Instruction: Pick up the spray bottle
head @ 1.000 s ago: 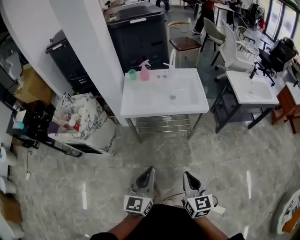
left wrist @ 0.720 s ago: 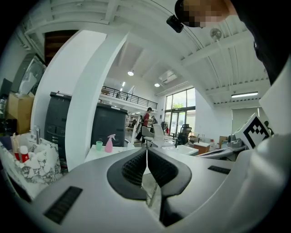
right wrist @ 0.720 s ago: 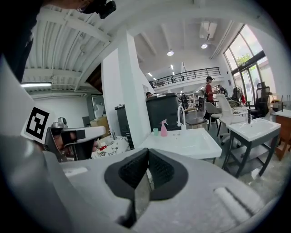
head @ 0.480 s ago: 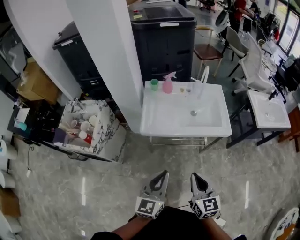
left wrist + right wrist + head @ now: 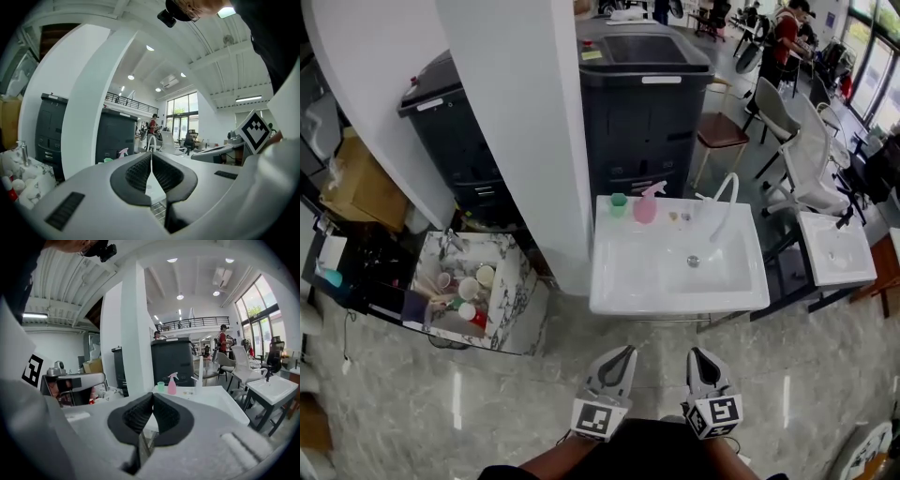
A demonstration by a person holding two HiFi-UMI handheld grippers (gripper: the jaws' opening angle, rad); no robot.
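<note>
- Here, the pink plastic spray bottle (image 5: 645, 208) stands on the back ledge of a white rectangular washbasin (image 5: 675, 304), near that ledge's left half.
- The bottle is upright, its long axis vertical, the rounded body below and the trigger head on top.
- In the head view the trigger head is turned toward the right, toward the white curved faucet (image 5: 725, 200).
- A small green cup (image 5: 619, 200) stands just beside the bottle, on its left, apart from it.
- The left gripper (image 5: 624, 352) is held low in front of the person, well apart from the washbasin, over the grey marbled floor (image 5: 412, 403).
- Its jaws are pressed together, with nothing between them, as seen in the left gripper view.
- The right gripper (image 5: 695, 353) is held beside the left one, also short of the basin's front rim.
- Its jaws are likewise closed on nothing, as seen in the right gripper view; the bottle appears there beyond the tips, far off.
- A tall black cabinet (image 5: 642, 103) stands behind the washbasin, and a white pillar (image 5: 525, 122) rises to its left.
</note>
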